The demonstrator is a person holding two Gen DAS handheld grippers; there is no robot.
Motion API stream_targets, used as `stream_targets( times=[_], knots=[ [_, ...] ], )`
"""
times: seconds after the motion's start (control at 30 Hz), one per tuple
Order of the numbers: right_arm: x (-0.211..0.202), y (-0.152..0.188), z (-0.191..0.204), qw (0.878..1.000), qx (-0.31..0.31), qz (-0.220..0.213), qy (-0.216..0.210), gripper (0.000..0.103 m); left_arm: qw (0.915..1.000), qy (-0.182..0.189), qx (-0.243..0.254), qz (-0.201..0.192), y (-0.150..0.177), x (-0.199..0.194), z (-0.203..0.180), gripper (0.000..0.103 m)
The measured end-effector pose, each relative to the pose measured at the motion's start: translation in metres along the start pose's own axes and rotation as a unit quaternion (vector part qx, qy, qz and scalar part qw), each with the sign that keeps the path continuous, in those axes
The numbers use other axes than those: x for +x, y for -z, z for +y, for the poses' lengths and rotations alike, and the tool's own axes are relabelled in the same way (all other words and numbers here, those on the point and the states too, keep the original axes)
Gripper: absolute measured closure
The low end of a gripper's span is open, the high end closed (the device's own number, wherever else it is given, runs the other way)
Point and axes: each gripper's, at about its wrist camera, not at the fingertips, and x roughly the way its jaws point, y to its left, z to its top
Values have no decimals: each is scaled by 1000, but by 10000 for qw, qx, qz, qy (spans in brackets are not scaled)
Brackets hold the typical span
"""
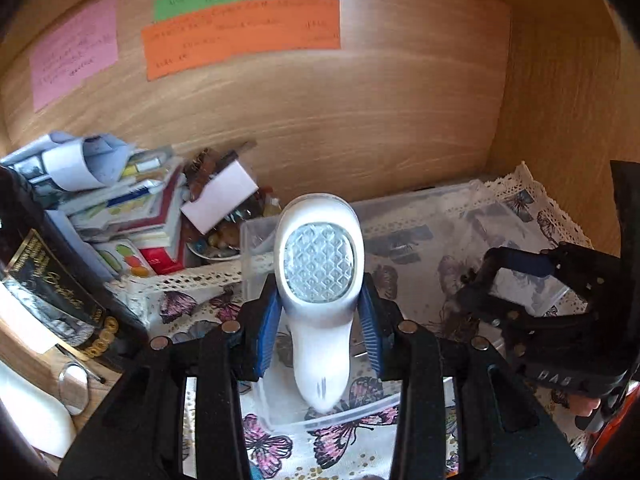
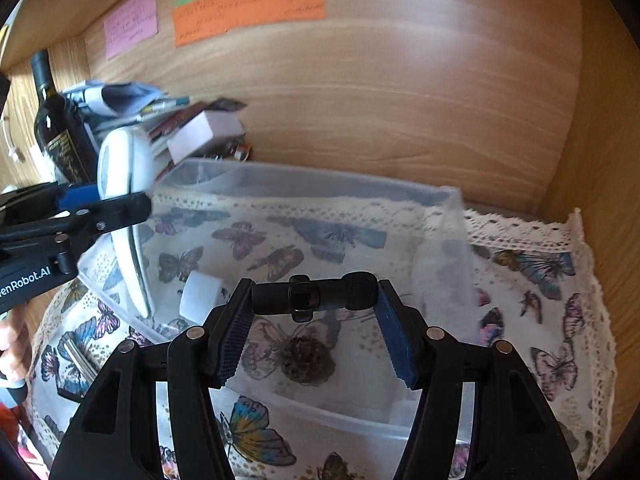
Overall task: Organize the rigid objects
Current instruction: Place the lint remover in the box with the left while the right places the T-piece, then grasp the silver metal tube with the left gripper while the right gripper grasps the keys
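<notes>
My left gripper [image 1: 319, 320] is shut on a white handheld device with a silvery mesh face [image 1: 319, 264], held over the left end of a clear plastic box [image 1: 420, 208]. The device shows edge-on in the right wrist view [image 2: 124, 184]. My right gripper [image 2: 314, 308] is shut on a small black clip-on microphone [image 2: 316, 294], held crosswise between the blue pads above the box [image 2: 304, 176]. Inside the box lie a white cylinder [image 2: 200, 298] and a brown tangled clump [image 2: 306, 360]. The right gripper shows at the right of the left wrist view [image 1: 516, 276].
A butterfly-print cloth with lace edging [image 2: 540, 280] covers the shelf. A pile of books, papers and small items [image 1: 132, 216] sits at the back left, next to a dark wine bottle [image 2: 60, 132]. Wooden walls with coloured notes [image 1: 240, 36] close the back and right.
</notes>
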Motion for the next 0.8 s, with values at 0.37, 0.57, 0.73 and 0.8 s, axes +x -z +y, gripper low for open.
stream_targets(
  times=[0.37, 0.57, 0.73, 0.8],
  knots=[
    [-11, 0, 6, 9993, -191, -205, 257, 25, 9999, 73, -107, -60, 3, -7, 0, 52],
    [-41, -1, 6, 9980, -241, -525, 258, 21, 9994, 74, -135, -324, 7, -35, -1, 32],
    [-70, 3, 4, 9969, -178, -735, 208, 20, 9982, 118, -226, -535, 15, -61, -1, 14],
    [-79, 7, 3, 9966, -144, -785, 191, 19, 9979, 146, -272, -563, 21, -69, 0, 10]
  ],
)
